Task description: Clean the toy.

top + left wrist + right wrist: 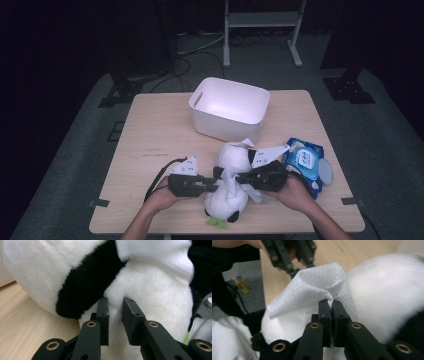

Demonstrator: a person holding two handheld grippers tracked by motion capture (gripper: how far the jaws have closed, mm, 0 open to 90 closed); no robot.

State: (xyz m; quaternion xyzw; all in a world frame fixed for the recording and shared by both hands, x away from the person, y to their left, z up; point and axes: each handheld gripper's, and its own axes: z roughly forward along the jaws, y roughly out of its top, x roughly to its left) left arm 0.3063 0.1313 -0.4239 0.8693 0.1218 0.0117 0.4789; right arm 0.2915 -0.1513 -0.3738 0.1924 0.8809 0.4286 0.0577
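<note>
We found the plush panda (229, 180) lying near the front edge of the bench (155, 135), and we place everything else from it. At the panda's left flank, the left tongs (212, 186) were pinched almost shut on a fold of its white fur, just below the black band, as the left gripper view (115, 315) showed. Draped over the panda's middle lay a white wet wipe (231, 181). At the panda's right flank, the right tongs (241, 178) were closed tight on a gathered edge of that wipe (312, 302), the cloth bunched between the pads in the right gripper view (329, 305). Behind the panda stood a white plastic bin (228, 108). Just right of the panda lay a blue pack of wet wipes (307, 162).
</note>
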